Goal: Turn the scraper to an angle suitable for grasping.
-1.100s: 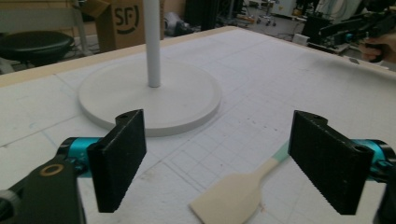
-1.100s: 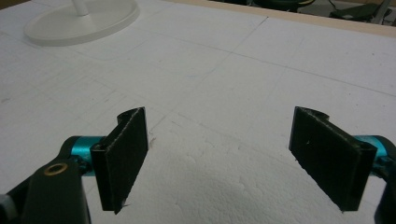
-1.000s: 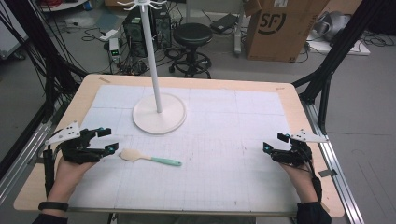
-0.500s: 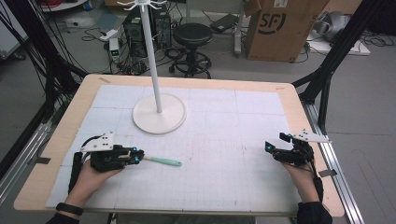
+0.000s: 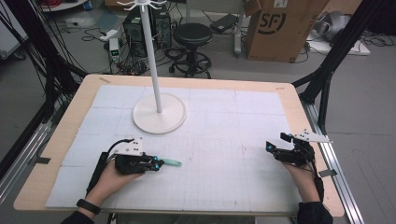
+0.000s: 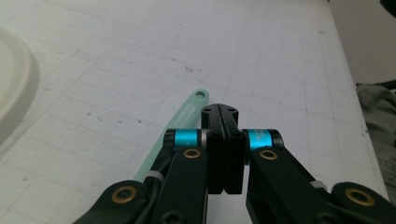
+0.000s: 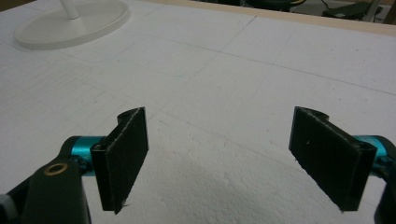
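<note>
Grasp step: left gripper (image 5: 156, 164), lower left, has just clamped the mint-handled spoon (image 6: 187, 112); right gripper (image 5: 276, 152) gapes empty; lifting should follow.

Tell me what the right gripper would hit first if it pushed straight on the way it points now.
Probably nothing soon: the right gripper, jaws open, points left across bare white mat. The stand base lies off to one side, so the way looks free, though depth is unclear.

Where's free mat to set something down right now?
Free: the wide stretch between the spoon and the right gripper, plus the far-right mat beyond the stand base. Crowded: near-left, where the left gripper sits over the spoon.
</note>
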`<state>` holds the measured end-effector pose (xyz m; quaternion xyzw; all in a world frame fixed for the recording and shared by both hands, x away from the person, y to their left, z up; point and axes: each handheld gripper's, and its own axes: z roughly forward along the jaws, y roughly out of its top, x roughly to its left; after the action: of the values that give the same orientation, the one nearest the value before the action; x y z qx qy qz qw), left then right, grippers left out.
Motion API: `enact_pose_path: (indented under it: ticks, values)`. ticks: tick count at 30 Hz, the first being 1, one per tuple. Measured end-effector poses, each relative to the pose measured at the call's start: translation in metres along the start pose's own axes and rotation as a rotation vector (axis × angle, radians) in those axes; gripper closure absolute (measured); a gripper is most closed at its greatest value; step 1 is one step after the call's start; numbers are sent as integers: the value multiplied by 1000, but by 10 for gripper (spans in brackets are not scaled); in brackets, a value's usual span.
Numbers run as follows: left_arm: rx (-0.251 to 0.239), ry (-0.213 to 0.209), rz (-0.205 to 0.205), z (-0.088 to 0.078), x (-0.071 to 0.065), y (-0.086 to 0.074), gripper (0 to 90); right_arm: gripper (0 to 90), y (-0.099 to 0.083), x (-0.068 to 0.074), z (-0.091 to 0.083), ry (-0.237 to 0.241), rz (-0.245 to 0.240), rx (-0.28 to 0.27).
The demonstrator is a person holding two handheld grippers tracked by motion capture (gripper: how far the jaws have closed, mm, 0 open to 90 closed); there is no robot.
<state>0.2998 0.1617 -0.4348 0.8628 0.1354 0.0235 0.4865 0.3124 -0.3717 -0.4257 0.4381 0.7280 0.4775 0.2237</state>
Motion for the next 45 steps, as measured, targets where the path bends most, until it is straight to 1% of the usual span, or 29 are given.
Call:
enact_pose_path:
  ticks: [2, 5, 6, 7, 10, 13, 16, 18, 20, 23, 25, 26, 30, 33, 40, 43, 45]
  values:
    - [33, -5, 7, 7, -1, 2, 898, 193, 0, 0, 0, 0, 2, 0]
    - [67, -14, 23, 17, -2, 5, 899, 193, 0, 0, 0, 0, 2, -2]
    - [82, -9, 24, 19, -3, 5, 899, 193, 0, 0, 0, 0, 2, -2]
    - [107, -1, 34, 23, -3, 6, 899, 193, 0, 0, 0, 0, 4, -1]
    - [141, 4, 45, 30, -3, 7, 899, 193, 0, -1, 0, 1, 2, -4]
    - [146, 11, 51, 32, -2, 8, 899, 193, 0, -1, 0, 0, 4, 0]
    - [143, 24, 42, 34, 0, 9, 899, 193, 0, -2, 0, 0, 4, 1]
    - [148, 49, 40, 36, 2, 12, 899, 193, 0, -1, 0, 0, 6, 2]
    - [150, 74, 31, 39, 3, 14, 900, 193, 0, -1, 1, 0, 7, 1]
    - [167, 122, 11, 43, 3, 19, 900, 194, 0, -1, 1, -1, 7, 0]
    - [177, 178, 7, 49, 4, 24, 900, 193, 0, -2, 0, -2, 9, 1]
    - [177, 178, 7, 49, 4, 24, 900, 194, 0, -1, 0, -1, 15, 1]
    - [170, 230, -27, 53, 9, 26, 899, 194, 0, -2, 0, 0, 13, -5]
    - [151, 244, -47, 55, 14, 26, 899, 194, 0, -3, 0, 0, 10, -3]
    - [122, 294, -107, 57, 24, 26, 899, 194, 0, -3, 0, 0, 12, -1]
    - [99, 290, -147, 57, 29, 24, 899, 194, 0, -2, 1, 4, 14, 3]
    - [89, 300, -156, 55, 29, 24, 899, 194, 0, -2, 1, 3, 12, 2]
